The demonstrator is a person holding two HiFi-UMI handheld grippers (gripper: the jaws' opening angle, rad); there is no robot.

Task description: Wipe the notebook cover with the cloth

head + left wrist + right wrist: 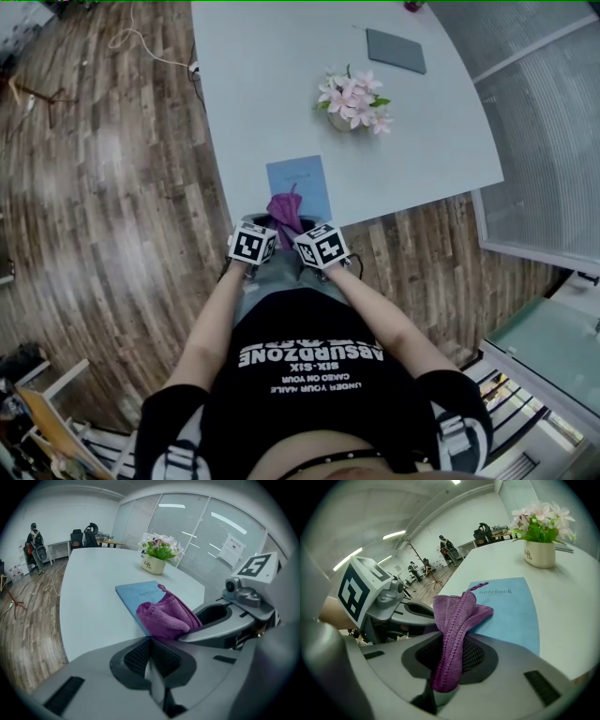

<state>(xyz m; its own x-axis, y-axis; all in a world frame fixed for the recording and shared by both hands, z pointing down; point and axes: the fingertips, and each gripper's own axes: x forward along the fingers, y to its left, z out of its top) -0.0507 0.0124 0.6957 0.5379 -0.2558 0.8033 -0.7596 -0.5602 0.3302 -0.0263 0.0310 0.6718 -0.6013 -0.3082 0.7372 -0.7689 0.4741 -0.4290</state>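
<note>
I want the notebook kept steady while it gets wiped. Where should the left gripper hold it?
Probably its bare left long edge, coming in low from the left: the notebook lies flat and thin on the table, and the cloth held by the right gripper covers its near end.

Pale desk (262, 94) carries pot of pink flowers (352, 98), dark grey flat pad (396, 50) farther back. White cable (141, 47) on wooden floor (94, 187).
</note>
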